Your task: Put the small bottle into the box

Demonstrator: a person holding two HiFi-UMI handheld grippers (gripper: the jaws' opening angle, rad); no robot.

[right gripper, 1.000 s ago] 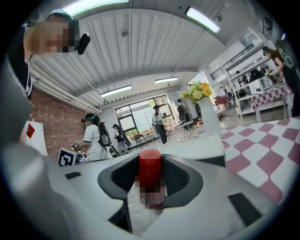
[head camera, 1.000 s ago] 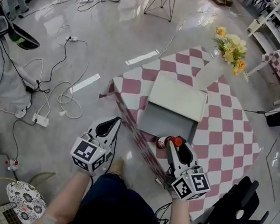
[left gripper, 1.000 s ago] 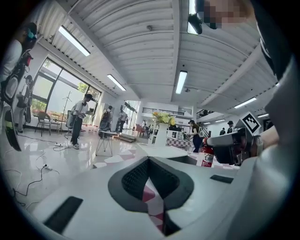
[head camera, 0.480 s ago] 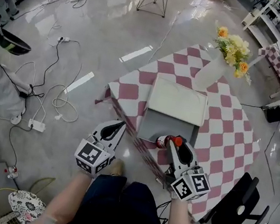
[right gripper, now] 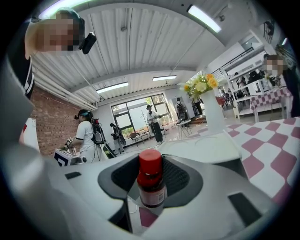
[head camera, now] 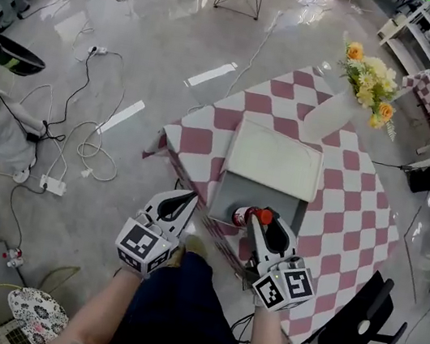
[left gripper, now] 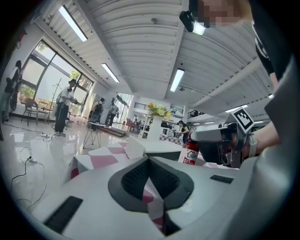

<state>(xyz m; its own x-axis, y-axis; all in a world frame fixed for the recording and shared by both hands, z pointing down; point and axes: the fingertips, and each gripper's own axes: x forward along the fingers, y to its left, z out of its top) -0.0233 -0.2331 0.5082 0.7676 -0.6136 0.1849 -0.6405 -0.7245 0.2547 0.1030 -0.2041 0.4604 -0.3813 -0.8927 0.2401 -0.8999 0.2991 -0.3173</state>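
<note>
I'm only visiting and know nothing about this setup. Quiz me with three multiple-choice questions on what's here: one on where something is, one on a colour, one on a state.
1. Where does the vase of flowers stand?
A. on the floor
B. on the checked table, beyond the box
C. inside the box

2. What colour is the cap of the small bottle?
A. blue
B. green
C. red

3. How is the box?
A. open, with its lid swung back
B. shut
C. upside down

Answers:
1 B: the vase stands on the checked cloth past the box.
2 C: the cap shows plainly red in the right gripper view.
3 A: the box's grey inside is bare to the head view.
</note>
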